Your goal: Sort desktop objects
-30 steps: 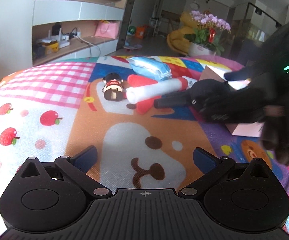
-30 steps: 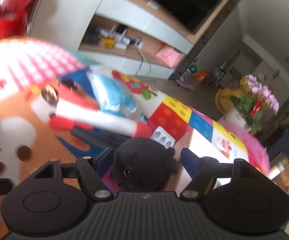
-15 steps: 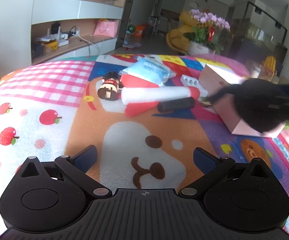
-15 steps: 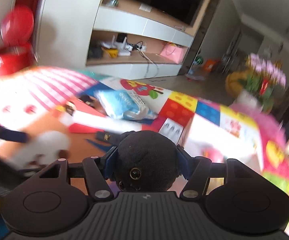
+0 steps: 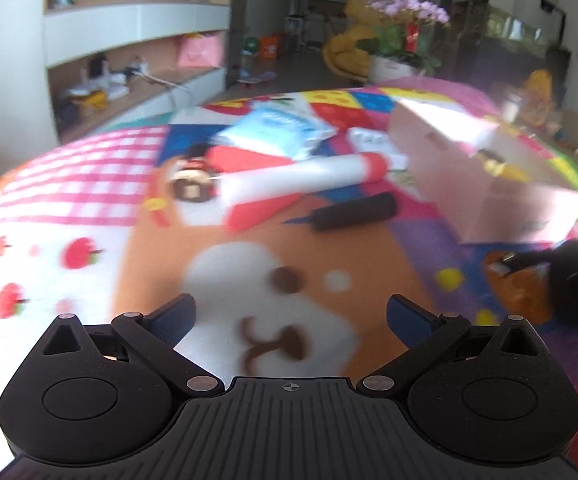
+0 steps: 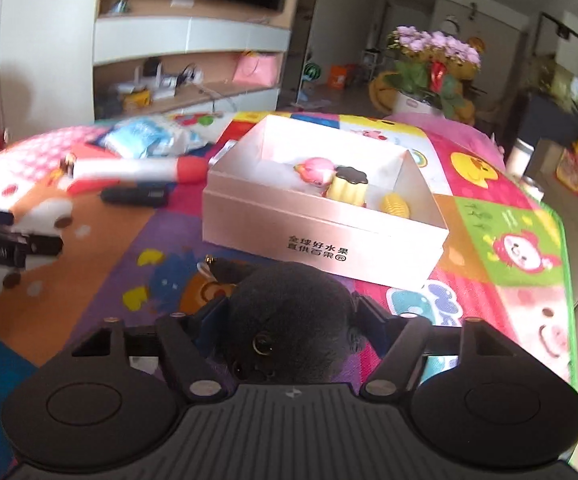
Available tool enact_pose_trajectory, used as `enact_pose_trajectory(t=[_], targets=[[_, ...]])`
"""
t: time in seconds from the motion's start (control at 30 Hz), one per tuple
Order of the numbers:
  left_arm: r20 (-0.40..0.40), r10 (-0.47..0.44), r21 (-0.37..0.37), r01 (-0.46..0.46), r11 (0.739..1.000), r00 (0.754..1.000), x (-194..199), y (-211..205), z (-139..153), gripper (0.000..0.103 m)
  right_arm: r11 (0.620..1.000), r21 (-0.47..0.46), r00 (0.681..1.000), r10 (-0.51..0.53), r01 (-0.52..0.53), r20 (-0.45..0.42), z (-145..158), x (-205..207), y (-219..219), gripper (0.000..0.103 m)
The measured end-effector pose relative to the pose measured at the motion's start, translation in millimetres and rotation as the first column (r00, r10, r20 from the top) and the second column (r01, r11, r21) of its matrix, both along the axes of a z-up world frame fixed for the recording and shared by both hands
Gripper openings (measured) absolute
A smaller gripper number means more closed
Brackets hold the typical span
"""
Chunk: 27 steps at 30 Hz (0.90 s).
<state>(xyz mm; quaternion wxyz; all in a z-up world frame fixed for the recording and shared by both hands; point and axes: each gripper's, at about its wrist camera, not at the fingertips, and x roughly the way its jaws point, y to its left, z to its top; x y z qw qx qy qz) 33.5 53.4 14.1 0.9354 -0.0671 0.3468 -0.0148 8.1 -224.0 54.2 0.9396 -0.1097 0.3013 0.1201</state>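
Right gripper grasps a black plush toy between its fingers, jaws opening, pads touching the toy's sides, just short of the open pink box. Left gripper spread wide, nothing between its fingers, over the cartoon mat. Black tube lies beside the box.
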Motion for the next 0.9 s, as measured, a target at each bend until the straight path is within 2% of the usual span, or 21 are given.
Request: enact_pose_trajectory(t=[0.07, 0.17, 0.23, 0.33, 0.47, 0.5, 0.53, 0.57, 0.73, 0.9], targets=[[0.014, -0.023, -0.021, 0.023, 1.0, 1.0, 9, -10, 6, 0.103, 1.0, 0.022, 1.0, -0.022, 0.021, 0.02, -6, -1, -7, 0.084], [0.033, -0.027, 0.002, 0.027, 1.0, 0.999, 34, -29, 12, 0.103, 0.996, 0.078, 0.999, -0.038, 0.038, 0.005, -15, 1, -12, 0.089], [0.03, 0.013, 0.029, -0.014, 0.999, 0.999, 55, -38, 11, 0.103, 0.989, 0.135, 0.998, -0.053, 0.055, -0.017, -18, -1, -21, 0.092], [0.001, 0.063, 0.017, -0.063, 0.998, 0.998, 82, -43, 5, 0.103, 0.979, 0.187, 0.997, -0.079, 0.082, -0.023, -24, -6, -30, 0.097], [-0.008, 0.054, 0.053, -0.054, 0.997, 0.998, 97, -55, -1, 0.103, 0.971, 0.217, 0.995, -0.096, 0.096, -0.012, -26, -9, -34, 0.099], [-0.011, 0.057, 0.067, -0.056, 0.996, 0.998, 99, -57, -2, 0.1, 0.971, 0.22, 0.995, -0.096, 0.097, -0.014, -26, -8, -34, 0.1], [-0.016, 0.061, 0.077, -0.059, 0.995, 0.998, 101, -58, -4, 0.095, 0.97, 0.224, 0.995, -0.095, 0.097, -0.02, -27, -7, -34, 0.1], [-0.021, 0.066, 0.087, -0.064, 0.994, 0.998, 102, -58, -6, 0.082, 0.969, 0.227, 0.995, -0.093, 0.097, -0.026, -28, -6, -34, 0.1], [-0.009, 0.026, 0.126, -0.025, 0.992, 1.0, 92, -57, -5, 0.081, 0.964, 0.242, 0.994, -0.099, 0.108, -0.047, -30, -4, -36, 0.103], [0.027, -0.051, 0.162, 0.046, 0.986, 0.998, 50, -58, 2, 0.08, 0.965, 0.239, 0.994, -0.096, 0.107, -0.059, -31, -2, -35, 0.103]])
